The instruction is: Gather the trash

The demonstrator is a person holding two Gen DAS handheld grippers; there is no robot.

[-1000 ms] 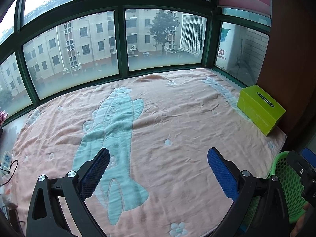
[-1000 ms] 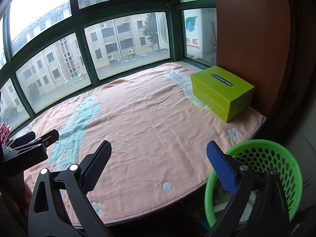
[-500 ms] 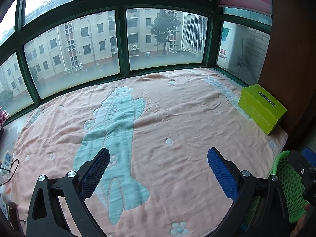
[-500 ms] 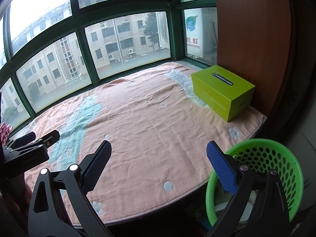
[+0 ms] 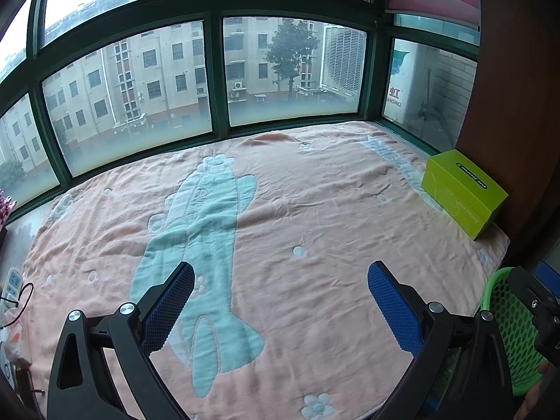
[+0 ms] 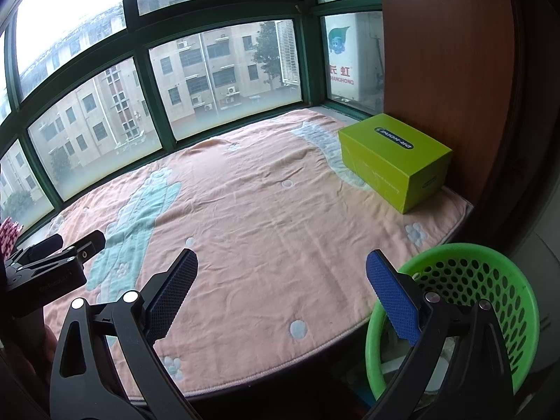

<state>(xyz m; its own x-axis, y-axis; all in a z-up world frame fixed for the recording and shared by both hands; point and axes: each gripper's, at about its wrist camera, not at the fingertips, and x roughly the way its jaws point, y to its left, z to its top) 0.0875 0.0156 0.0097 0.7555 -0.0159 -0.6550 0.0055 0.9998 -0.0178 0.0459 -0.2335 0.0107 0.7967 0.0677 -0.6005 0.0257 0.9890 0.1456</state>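
Observation:
A lime-green cardboard box [image 5: 462,192] [image 6: 395,161] lies at the far right of a pink blanket [image 5: 280,210] [image 6: 266,210] spread over a window platform. Beside the platform's right edge stands a green perforated basket [image 6: 469,280] [image 5: 507,336]; pale items show inside it, too hidden to name. My left gripper [image 5: 280,308] hovers open over the blanket's near part, nothing between its blue pads. Over the blanket's front right edge my right gripper [image 6: 281,297] is open and empty, its right finger above the basket's rim. The left gripper's body [image 6: 49,266] shows at the left of the right wrist view.
Green-framed windows [image 5: 217,80] close off the back. A brown wooden panel [image 6: 444,80] rises right behind the box. A white power strip with a cable [image 5: 12,283] lies at the blanket's left edge. A pink-and-white patterned item [image 6: 8,236] sits far left.
The left wrist view has drifted slightly, so the green box and basket sit a little further right. Both grippers stay open and empty.

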